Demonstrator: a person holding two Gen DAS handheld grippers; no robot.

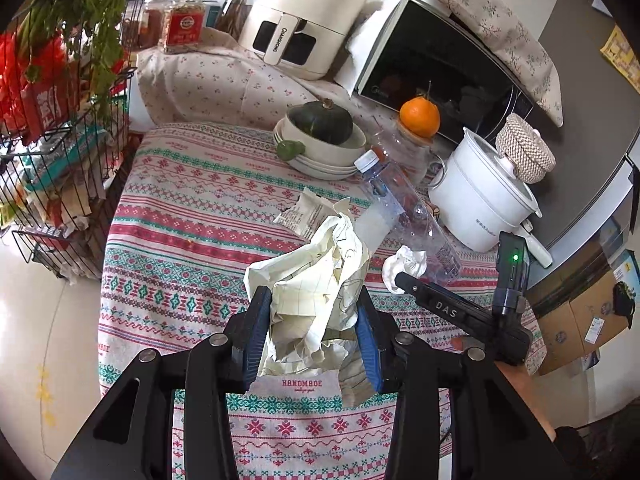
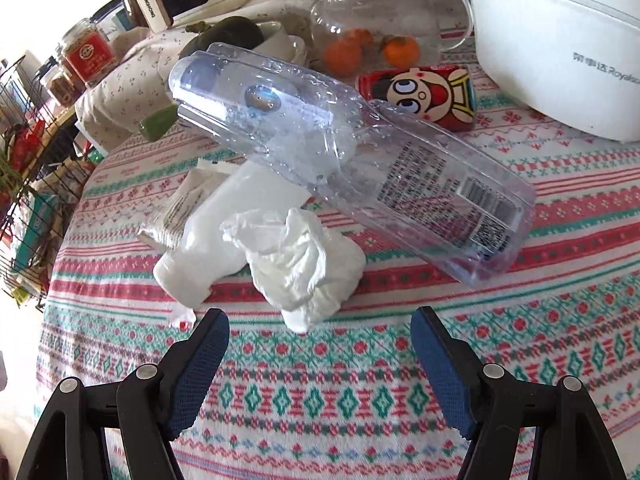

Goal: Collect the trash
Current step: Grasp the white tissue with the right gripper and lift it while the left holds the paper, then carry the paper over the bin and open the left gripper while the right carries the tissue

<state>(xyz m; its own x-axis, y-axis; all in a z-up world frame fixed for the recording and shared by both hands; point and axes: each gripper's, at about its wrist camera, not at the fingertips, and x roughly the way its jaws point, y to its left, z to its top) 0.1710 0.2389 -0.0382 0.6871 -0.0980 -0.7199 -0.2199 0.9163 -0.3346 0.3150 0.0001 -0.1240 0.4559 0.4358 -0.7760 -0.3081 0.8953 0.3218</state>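
Note:
My left gripper (image 1: 313, 294) is shut on a crumpled sheet of pale yellow paper (image 1: 320, 256), held above the patterned tablecloth (image 1: 192, 240). A white tissue wad (image 2: 300, 256) lies just ahead of my right gripper (image 2: 320, 316), which is open with nothing between its blue pads. Behind the tissue a clear plastic bottle (image 2: 360, 152) lies on its side, partly over a small white bottle (image 2: 208, 240) and a crumpled wrapper (image 2: 180, 208). A red cartoon can (image 2: 424, 92) lies beyond it. In the left wrist view the right gripper's finger (image 1: 436, 304) touches the tissue wad (image 1: 404, 264).
A white cooker pot (image 1: 480, 200) stands at the right, a glass teapot (image 2: 368, 20) holding oranges behind the bottle, and stacked bowls with a dark squash (image 1: 324, 120) at the back. A microwave (image 1: 432, 72) and an air fryer (image 1: 300, 20) stand further back. A wire rack (image 1: 60, 160) stands left.

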